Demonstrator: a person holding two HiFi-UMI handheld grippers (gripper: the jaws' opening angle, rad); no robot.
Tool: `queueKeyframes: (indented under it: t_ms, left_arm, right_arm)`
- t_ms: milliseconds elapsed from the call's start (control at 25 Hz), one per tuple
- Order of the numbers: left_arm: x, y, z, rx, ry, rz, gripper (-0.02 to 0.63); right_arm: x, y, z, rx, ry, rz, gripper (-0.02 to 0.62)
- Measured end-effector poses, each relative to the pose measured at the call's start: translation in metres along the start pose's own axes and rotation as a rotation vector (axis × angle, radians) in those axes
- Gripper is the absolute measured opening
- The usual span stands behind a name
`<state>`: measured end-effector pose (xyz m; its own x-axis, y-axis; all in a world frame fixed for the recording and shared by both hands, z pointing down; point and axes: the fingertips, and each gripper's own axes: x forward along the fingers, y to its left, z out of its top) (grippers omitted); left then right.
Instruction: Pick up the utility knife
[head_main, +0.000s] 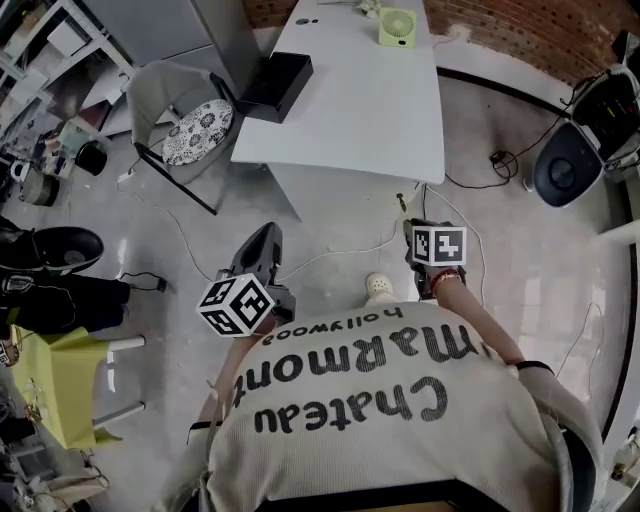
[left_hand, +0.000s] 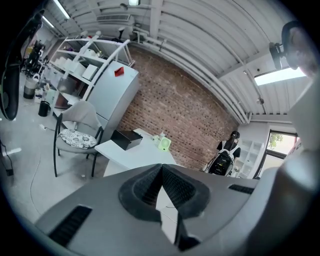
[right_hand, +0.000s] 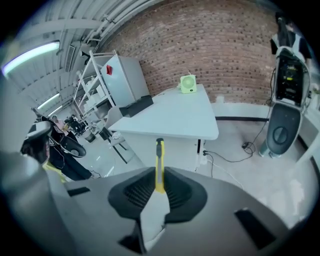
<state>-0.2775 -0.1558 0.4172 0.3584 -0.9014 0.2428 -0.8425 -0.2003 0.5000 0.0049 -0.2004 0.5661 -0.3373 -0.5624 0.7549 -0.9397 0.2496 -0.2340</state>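
The yellow utility knife (right_hand: 159, 161) stands clamped between the ribbed pads of my right gripper (right_hand: 159, 175), its tip poking out past the jaws toward the white table (right_hand: 175, 117). In the head view the right gripper (head_main: 412, 222) hangs in front of the person's body, over the floor and short of the table (head_main: 350, 100). My left gripper (left_hand: 161, 170) is shut with its pads meeting and nothing between them. In the head view it (head_main: 265, 238) is at the left, also over the floor.
On the table lie a black box (head_main: 275, 85) and a green fan (head_main: 396, 27). A cushioned chair (head_main: 185, 125) stands to its left. Cables (head_main: 470, 215) trail over the floor, a dark round machine (head_main: 565, 165) stands right, and a yellow-green stool (head_main: 55, 385) is at lower left.
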Motion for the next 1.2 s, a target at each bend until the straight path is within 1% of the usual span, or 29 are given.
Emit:
queueKeyframes:
  t_ms: [80, 160, 320, 400, 640, 800, 1080, 1200]
  left_arm:
    - [-0.008, 0.000, -0.003, 0.000, 0.003, -0.014, 0.000]
    - [-0.017, 0.000, -0.006, 0.001, 0.006, -0.027, 0.000]
    - [-0.036, 0.005, -0.010, 0.001, 0.006, -0.035, 0.000]
    - [-0.046, 0.010, -0.011, -0.001, 0.001, -0.033, 0.000]
    - [-0.071, 0.012, -0.010, 0.003, -0.024, -0.049, 0.000]
    - [-0.082, 0.007, -0.003, 0.026, -0.051, -0.053, 0.000]
    - [-0.089, -0.012, 0.004, 0.052, -0.074, -0.059, 0.000]
    - [-0.090, -0.020, 0.008, 0.056, -0.094, -0.064, 0.000]
  right_arm:
    - [-0.009, 0.014, -0.004, -0.003, -0.016, 0.013, 0.055]
    - [-0.017, 0.027, -0.006, 0.017, -0.035, 0.032, 0.055]
    - [-0.031, 0.052, -0.008, 0.120, -0.076, 0.093, 0.055]
    - [-0.039, 0.065, -0.009, 0.146, -0.095, 0.119, 0.055]
    - [-0.069, 0.102, -0.006, 0.121, -0.170, 0.163, 0.055]
    - [-0.089, 0.122, 0.000, 0.092, -0.224, 0.182, 0.055]
    - [-0.113, 0.136, 0.016, 0.089, -0.286, 0.208, 0.055]
    - [-0.124, 0.139, 0.023, 0.104, -0.308, 0.238, 0.055]
